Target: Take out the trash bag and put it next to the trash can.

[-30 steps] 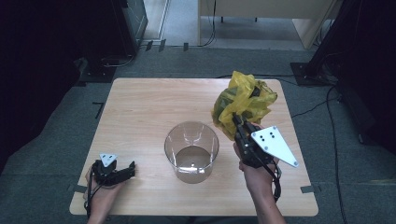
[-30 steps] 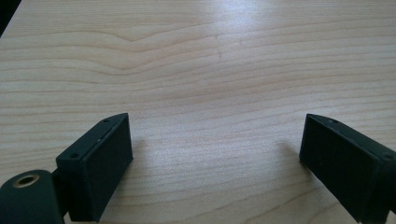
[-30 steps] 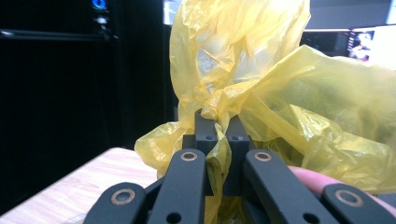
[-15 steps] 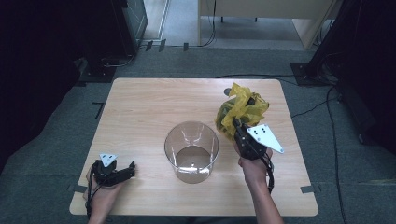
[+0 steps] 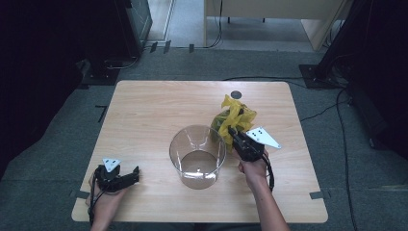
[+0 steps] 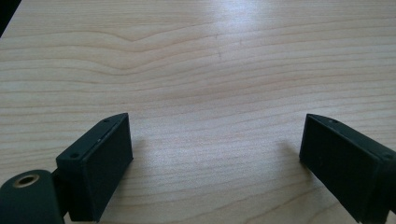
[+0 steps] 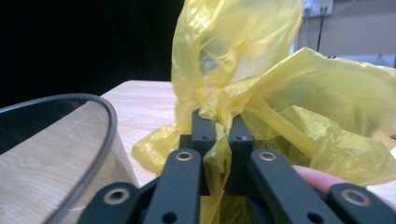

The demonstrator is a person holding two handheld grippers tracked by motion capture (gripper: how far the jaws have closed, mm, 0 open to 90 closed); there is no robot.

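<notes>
A crumpled yellow plastic bag (image 5: 236, 113) (image 7: 280, 93) sits on the wooden table (image 5: 159, 106), just right of a clear round container (image 5: 172, 150) (image 7: 70, 140). My right gripper (image 5: 232, 130) (image 7: 223, 135) is pinching a fold of the bag's plastic between its jaws, low beside the container's rim. Those jaws have just been opening slightly, with the plastic still caught between them. My left gripper (image 5: 134, 172) (image 6: 215, 154) rests on the table near the front left corner, jaws wide apart over bare wood.
A small dark round hole (image 5: 235, 94) marks the tabletop behind the bag. Grey carpet with cables surrounds the table, and dark furniture stands at the left and right. Bare wood lies left of and behind the container.
My right gripper has come down and slightly toward the container, bringing the yellow bag from the air onto the table. The left gripper has stayed put.
</notes>
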